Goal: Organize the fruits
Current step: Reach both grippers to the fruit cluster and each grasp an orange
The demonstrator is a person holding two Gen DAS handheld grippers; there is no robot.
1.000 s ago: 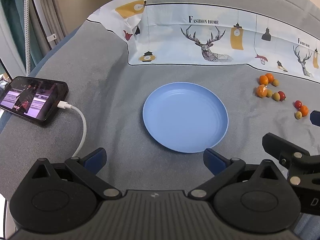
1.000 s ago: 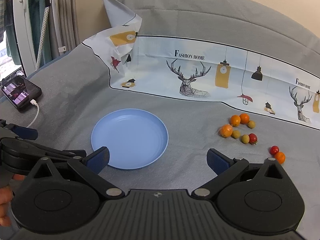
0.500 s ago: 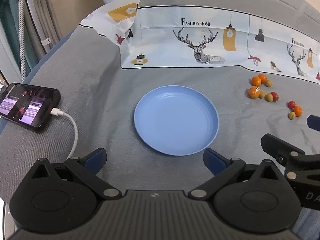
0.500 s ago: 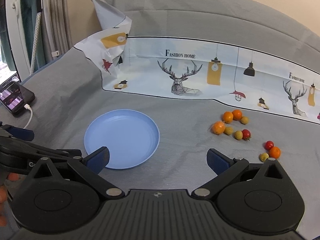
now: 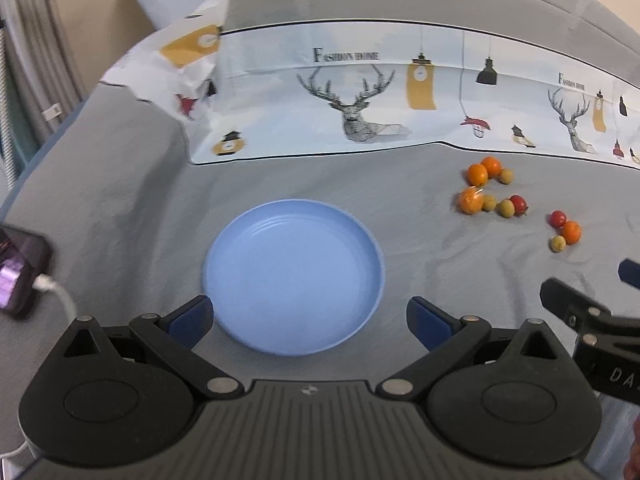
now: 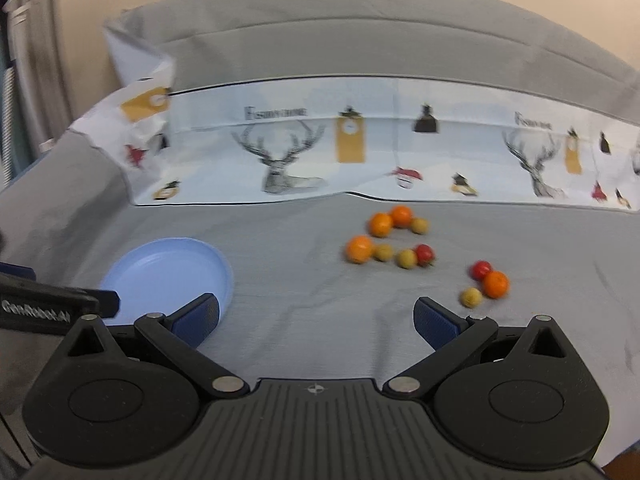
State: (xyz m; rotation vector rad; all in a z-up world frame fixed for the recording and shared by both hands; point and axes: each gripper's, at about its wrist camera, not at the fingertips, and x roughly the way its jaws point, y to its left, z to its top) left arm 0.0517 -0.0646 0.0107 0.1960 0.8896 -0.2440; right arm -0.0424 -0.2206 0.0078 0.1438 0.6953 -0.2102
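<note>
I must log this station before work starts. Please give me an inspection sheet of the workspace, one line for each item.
Surface: grey cloth, wrinkled.
Job's things: blue plate holds nothing; ten small fruits, orange, yellow-green and red, lie loose on the cloth right of it.
Clutter: phone, screen lit.
Grippers: left gripper open; right gripper open; neither holds anything.
Cables: white cable plugged into the phone.
Surroundings: deer-print sheet behind; curtain at left.

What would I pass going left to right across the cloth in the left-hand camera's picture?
Phone with its white charging cable → blue plate → cluster of seven small fruits → group of three small fruits → the right gripper at the edge.
</note>
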